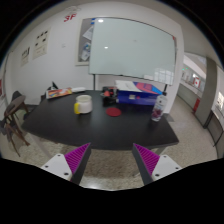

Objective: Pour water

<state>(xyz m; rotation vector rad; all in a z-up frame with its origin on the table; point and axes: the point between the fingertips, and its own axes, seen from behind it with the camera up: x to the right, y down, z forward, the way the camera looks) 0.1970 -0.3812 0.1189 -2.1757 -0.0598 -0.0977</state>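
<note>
A clear plastic water bottle [157, 108] stands upright near the right end of a dark table [70, 120]. A small red cup or lid [115, 113] lies on the table left of the bottle. A pale yellow cup-like object [84, 105] stands further left. My gripper [112, 160] is well back from the table, over the speckled floor, with nothing between its fingers. The fingers are wide apart, magenta pads [74, 157] facing inward.
A blue and white box [137, 93] sits at the table's far side. A chair [14, 118] stands at the table's left end. A whiteboard [130, 50] hangs on the back wall. Speckled floor [110, 170] lies between me and the table.
</note>
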